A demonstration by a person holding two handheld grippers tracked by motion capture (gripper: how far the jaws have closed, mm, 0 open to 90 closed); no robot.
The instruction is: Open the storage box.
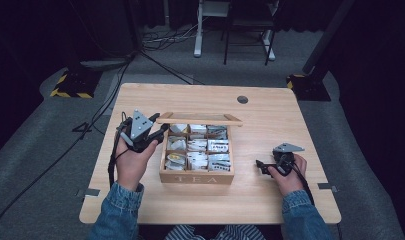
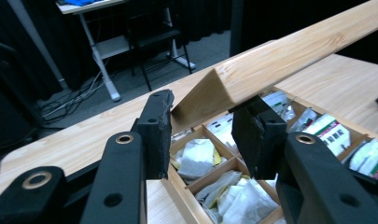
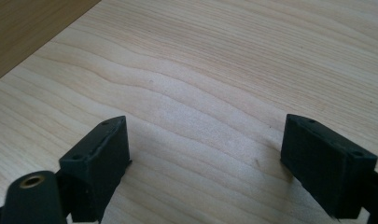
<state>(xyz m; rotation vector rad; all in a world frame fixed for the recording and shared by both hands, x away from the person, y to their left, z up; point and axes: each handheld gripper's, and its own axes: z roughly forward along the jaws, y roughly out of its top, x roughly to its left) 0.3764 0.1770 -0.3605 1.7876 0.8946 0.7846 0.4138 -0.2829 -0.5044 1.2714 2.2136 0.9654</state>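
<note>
The left gripper (image 2: 203,128) pinched the lid's (image 1: 200,119) corner; the lid ran crosswise over the tea box (image 1: 196,177). The right gripper (image 3: 205,163) rested spread on the desk (image 3: 214,70). The left gripper view showed the lid tilted.

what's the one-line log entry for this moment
left gripper: shut on lid corner | lid: raised over tea box | right gripper: open, over table

The left hand (image 1: 131,160) holds the left gripper (image 2: 206,122) raised and pointing toward the person's right, its jaws clamped on a corner of the wooden lid (image 2: 270,60). The right hand (image 1: 285,172) rests low with the right gripper (image 3: 206,163) pointing toward the person's left, its jaws spread wide with nothing between them. Both forearms wear denim sleeves (image 1: 117,212).
</note>
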